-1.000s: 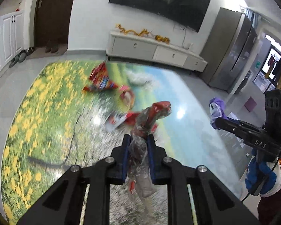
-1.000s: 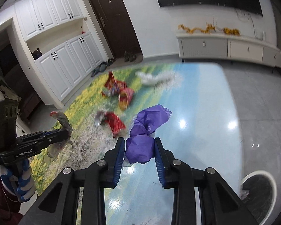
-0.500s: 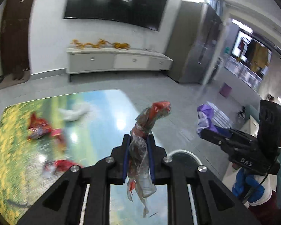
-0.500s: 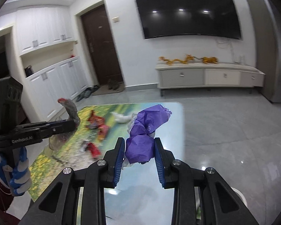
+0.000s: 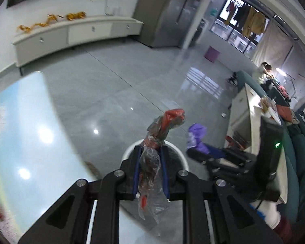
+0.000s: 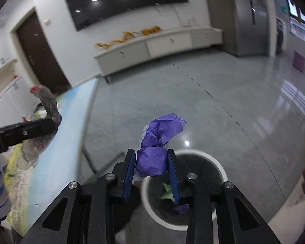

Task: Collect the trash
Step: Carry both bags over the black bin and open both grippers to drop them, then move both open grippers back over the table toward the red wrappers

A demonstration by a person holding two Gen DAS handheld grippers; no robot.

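Hanging over the round white-rimmed trash bin (image 6: 219, 170) on the grey floor, the right gripper (image 6: 151, 171) pinches a crumpled purple paper wad (image 6: 152, 160), whose long axis runs up and out past the fingertips. The left gripper (image 5: 150, 170) stands over the same bin, its jaws beginning to open around a clear plastic wrapper with red scraps (image 5: 150, 166), still between the pads. Release looks imminent, the left one leading.

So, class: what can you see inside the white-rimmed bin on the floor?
Inside the bin: a green scrap and a purple scrap. The right gripper covers the rest.
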